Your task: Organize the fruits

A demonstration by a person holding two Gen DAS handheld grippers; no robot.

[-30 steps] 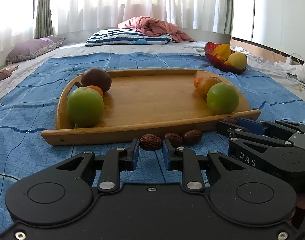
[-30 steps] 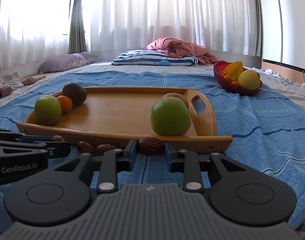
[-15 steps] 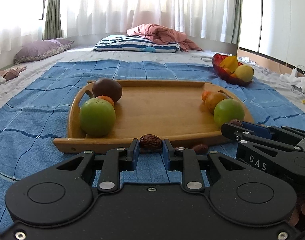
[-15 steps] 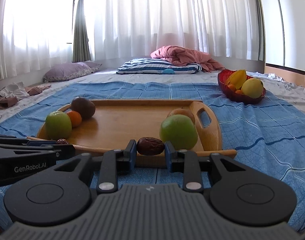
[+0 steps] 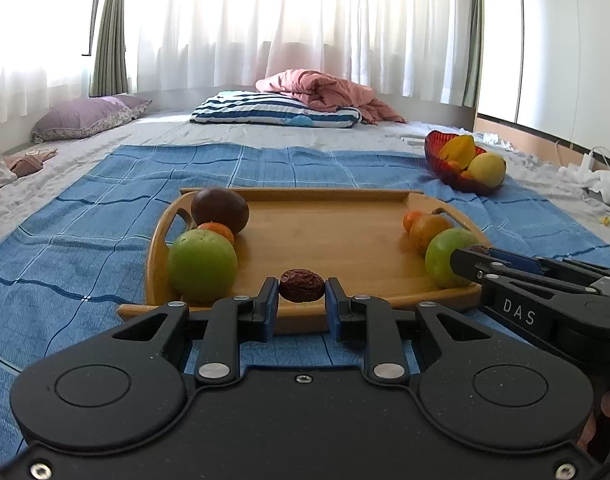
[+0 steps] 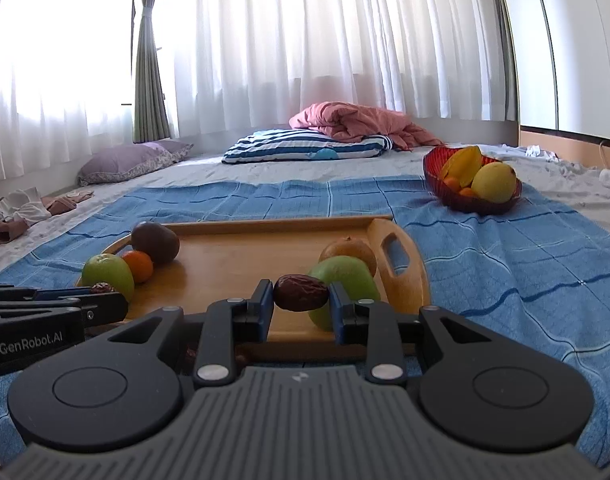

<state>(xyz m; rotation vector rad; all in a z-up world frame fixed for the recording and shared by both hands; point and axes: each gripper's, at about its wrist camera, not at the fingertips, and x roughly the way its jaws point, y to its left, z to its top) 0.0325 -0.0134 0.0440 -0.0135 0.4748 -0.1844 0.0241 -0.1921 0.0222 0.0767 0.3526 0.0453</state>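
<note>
Date (image 5: 302, 285) pinched btwn left fingers (image 5: 269, 300); right same.

1. Blanket (image 5: 105, 248): blue, crossed by darker blue lines in a check
2. Tray (image 5: 329, 236): honey-brown wood
3. Apples (image 5: 203, 266): green; small fruit (image 6: 139, 266) orange; round fruit (image 5: 221, 210) dark maroon
4. Dates (image 5: 302, 285): wrinkled reddish brown
5. Bowl (image 6: 471, 202): translucent red, holding yellow and orange fruit
6. Pillow (image 6: 305, 148): navy and white stripes; quilt (image 6: 357, 122) salmon pink
7. Gripper pads (image 5: 269, 304): blue on black
</note>
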